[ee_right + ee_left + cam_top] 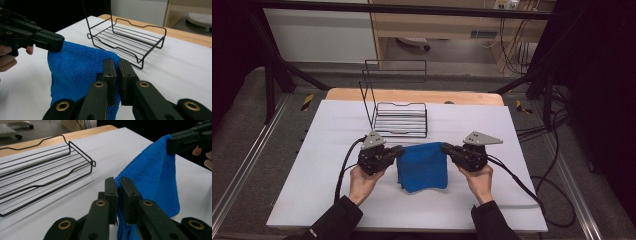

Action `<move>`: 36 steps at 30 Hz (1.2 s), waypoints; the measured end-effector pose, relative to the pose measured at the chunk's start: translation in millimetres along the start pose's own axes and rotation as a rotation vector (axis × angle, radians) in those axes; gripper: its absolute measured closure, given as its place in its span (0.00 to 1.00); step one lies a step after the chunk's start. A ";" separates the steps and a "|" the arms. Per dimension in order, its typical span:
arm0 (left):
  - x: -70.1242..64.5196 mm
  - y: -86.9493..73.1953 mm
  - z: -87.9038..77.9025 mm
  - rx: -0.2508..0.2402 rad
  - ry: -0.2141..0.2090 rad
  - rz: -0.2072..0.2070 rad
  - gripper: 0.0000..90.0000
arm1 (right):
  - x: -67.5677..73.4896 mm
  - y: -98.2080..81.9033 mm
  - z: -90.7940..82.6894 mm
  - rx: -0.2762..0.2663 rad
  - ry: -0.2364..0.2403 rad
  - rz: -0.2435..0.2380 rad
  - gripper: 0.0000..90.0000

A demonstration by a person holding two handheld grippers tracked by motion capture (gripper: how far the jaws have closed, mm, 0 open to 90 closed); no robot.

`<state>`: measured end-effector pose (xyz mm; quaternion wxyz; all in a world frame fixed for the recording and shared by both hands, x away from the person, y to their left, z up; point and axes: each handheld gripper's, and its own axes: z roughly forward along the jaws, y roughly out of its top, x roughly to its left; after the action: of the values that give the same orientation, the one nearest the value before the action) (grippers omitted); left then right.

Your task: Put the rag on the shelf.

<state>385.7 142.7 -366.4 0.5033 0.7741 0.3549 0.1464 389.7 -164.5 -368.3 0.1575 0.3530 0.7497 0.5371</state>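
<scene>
The left gripper has its jaws clamped on one upper corner of a blue cloth; the right gripper pinches the opposite upper corner. The cloth hangs between them, its lower edge near the worktop at mid-surface. A black wire rack stands beyond, toward the far edge.

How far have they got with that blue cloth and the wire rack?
Done: each tool has closed on a top corner of the blue cloth, the left tool on one, the right tool on the other. In hand: the cloth hangs between them, its lower end on the white table. Left, probably: getting it to the black wire rack, which holds nothing so far.
</scene>
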 end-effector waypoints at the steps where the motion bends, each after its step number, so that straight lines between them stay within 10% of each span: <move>1: -0.1 1.2 -1.6 -0.004 -0.001 0.003 0.93 | 0.5 1.1 -1.2 -0.005 0.000 -0.006 0.95; 36: 5.2 43.7 -42.6 -0.197 0.020 0.008 0.93 | 30.4 50.1 -18.3 -0.203 -0.041 -0.087 0.96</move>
<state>382.1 164.5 -309.3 0.5728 0.7210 0.3404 0.1902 375.2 -147.2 -311.2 0.2309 0.3134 0.7027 0.5955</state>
